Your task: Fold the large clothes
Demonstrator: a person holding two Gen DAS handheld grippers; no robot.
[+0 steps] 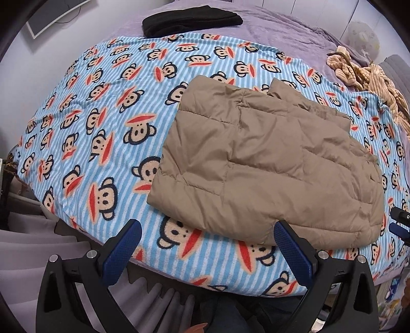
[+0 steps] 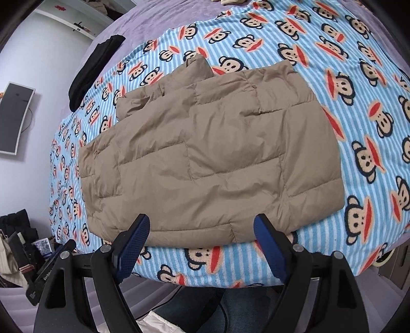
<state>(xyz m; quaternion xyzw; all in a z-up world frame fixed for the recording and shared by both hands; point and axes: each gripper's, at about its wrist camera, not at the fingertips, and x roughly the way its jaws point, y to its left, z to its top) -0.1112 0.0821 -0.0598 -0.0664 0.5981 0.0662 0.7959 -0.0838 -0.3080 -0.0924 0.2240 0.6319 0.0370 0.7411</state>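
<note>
Left wrist view: a folded tan puffer jacket (image 1: 269, 164) lies on a fleecy blanket (image 1: 102, 128) spread over a bed. The jacket is quilted in big rectangular panels, its fabric smooth and faintly shiny, puffed and creased along the stitching. The blanket has pale blue and white stripes with a repeated cartoon monkey face, red-mouthed with dark ears. Beneath it a lilac plush bedspread (image 1: 282, 28) shows at the far side, where a folded black garment (image 1: 189, 19) rests. A heap of ribbed beige corduroy cloth (image 1: 371, 82) sits at the blanket's far right edge. The left gripper (image 1: 207, 230) hangs over the near edge of the bed with its jaws spread wide and nothing between them; the fingers (image 1: 123, 251) are black with blue textured pads.

Right wrist view: the same jacket (image 2: 205, 153) fills the middle, its near hem just beyond the right gripper (image 2: 202, 225), whose jaws also stand wide apart and empty. A dark flat screen (image 2: 15, 117) hangs on the pale wall at left. White lettering on a black part at lower left is too small to read.
</note>
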